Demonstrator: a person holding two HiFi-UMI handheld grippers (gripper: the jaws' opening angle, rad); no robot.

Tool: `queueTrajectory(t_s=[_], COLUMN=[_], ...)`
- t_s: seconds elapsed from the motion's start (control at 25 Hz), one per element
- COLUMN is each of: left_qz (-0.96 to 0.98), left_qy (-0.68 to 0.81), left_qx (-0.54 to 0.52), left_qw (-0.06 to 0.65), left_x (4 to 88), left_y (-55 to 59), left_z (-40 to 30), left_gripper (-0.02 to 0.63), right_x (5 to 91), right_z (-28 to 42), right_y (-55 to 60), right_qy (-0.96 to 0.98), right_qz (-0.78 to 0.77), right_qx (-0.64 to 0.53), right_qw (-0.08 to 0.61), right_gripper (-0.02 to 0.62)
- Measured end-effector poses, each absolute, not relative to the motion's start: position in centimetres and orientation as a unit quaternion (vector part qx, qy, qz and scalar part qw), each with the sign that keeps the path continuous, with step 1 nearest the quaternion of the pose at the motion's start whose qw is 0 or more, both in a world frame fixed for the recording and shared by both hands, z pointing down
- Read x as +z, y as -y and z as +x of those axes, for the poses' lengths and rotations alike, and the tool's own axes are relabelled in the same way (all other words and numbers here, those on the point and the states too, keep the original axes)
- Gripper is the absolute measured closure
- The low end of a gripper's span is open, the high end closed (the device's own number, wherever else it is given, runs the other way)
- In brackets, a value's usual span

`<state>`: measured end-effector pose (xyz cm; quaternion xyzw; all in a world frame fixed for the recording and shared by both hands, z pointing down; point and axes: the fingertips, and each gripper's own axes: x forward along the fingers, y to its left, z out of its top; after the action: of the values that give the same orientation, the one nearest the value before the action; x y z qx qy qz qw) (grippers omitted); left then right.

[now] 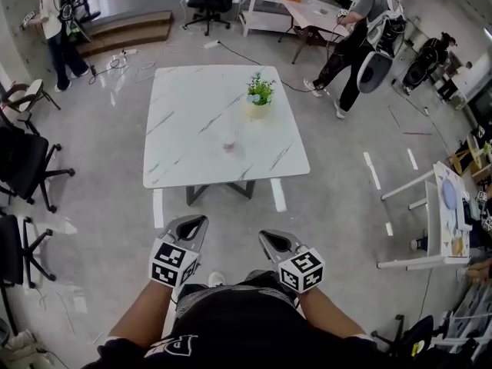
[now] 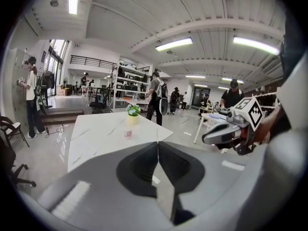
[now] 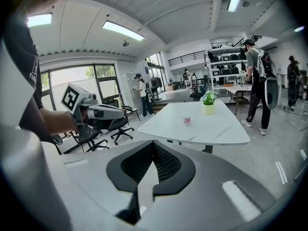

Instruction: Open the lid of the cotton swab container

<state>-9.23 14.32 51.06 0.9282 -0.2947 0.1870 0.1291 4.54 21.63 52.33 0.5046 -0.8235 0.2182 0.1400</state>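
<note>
We hold left gripper (image 1: 194,223), right gripper (image 1: 267,239), jaws clenched, empty, short of desk (image 1: 188,121); pinkish jar (image 1: 229,142) there, likely swab container.

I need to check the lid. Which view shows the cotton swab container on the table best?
Right gripper view: the cotton swab container stands side-on and sharpest, though small. Head view shows it as a speck from above; left gripper view, paler.

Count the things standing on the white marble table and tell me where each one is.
2. A small potted plant stands toward the far right of the table; the cotton swab container stands near the middle, nearer the person. Nothing there looks hidden.
</note>
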Motion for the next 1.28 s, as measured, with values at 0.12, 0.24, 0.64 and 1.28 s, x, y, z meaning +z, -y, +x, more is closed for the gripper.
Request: queueTrajectory(t_s=[0.12, 0.24, 0.64, 1.28], left_qz=[0.928, 0.927, 0.917, 0.896], left_qy=[0.295, 0.295, 0.318, 0.365], left_qx=[0.187, 0.189, 0.201, 0.220], left_qw=[0.132, 0.133, 0.133, 0.127], left_x=[51.1, 51.4, 52.4, 51.9], left_y=[-13.8, -12.9, -8.9, 3.3], left_z=[-9.0, -8.6, -7.5, -2.4], left_gripper=[0.546, 0.546, 0.546, 0.546], right_x=[52.1, 52.2, 53.0, 52.0], right_z=[4.8, 5.1, 6.5, 11.6], right_y=[-21.1, -20.2, -13.9, 0.2], right_qy=[0.823, 0.823, 0.838, 0.867], right_qz=[0.505, 0.506, 0.484, 0.432], right_qx=[0.218, 0.220, 0.220, 0.216], right_qw=[0.139, 0.136, 0.124, 0.123], right_gripper=[0.595, 0.595, 0.595, 0.595])
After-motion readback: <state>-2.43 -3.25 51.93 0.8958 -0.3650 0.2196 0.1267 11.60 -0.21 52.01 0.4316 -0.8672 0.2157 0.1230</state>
